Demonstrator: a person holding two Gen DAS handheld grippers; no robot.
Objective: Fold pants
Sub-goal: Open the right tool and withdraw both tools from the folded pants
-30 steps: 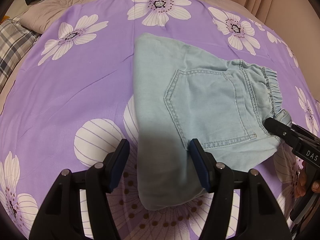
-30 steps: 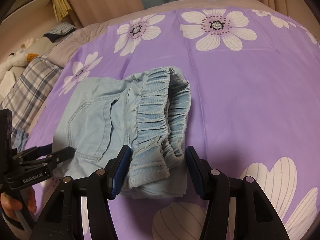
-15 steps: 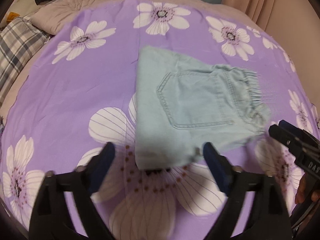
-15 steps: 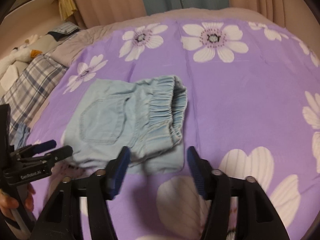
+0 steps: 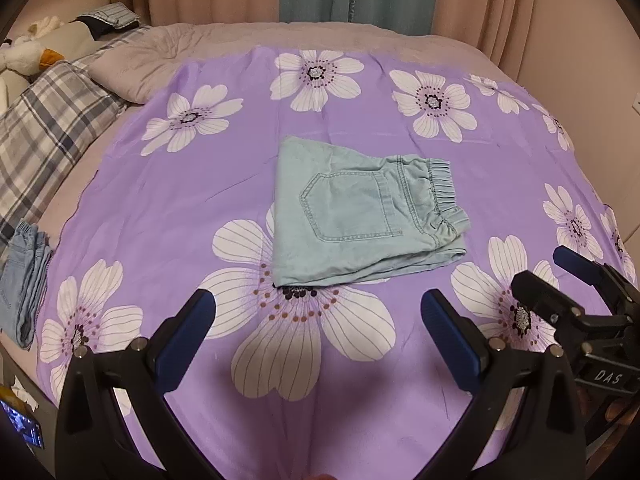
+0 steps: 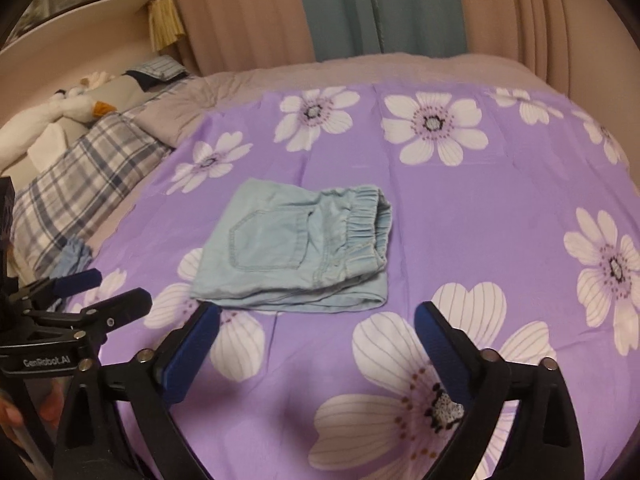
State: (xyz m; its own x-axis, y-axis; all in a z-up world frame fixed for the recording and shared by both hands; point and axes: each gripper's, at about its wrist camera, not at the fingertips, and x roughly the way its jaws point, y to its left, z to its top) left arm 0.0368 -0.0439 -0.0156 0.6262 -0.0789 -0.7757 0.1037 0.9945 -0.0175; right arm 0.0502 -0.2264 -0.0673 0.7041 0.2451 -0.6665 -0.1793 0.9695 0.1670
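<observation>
You're working in a home bedroom: a bed (image 5: pixel 248 36) spread with a purple flowered sheet (image 5: pixel 200 208), a plaid pillow (image 5: pixel 48 128) and a stuffed toy (image 6: pixel 68 110) at its head, with long pink and teal curtains (image 6: pixel 380 4) hanging behind.

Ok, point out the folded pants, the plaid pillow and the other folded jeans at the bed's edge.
folded pants (image 5: pixel 348 204), left wrist view, on the back pocket.
plaid pillow (image 5: pixel 48 128), left wrist view, on its checked top face.
other folded jeans (image 5: pixel 24 276), left wrist view, on the top layer of the stack.
</observation>
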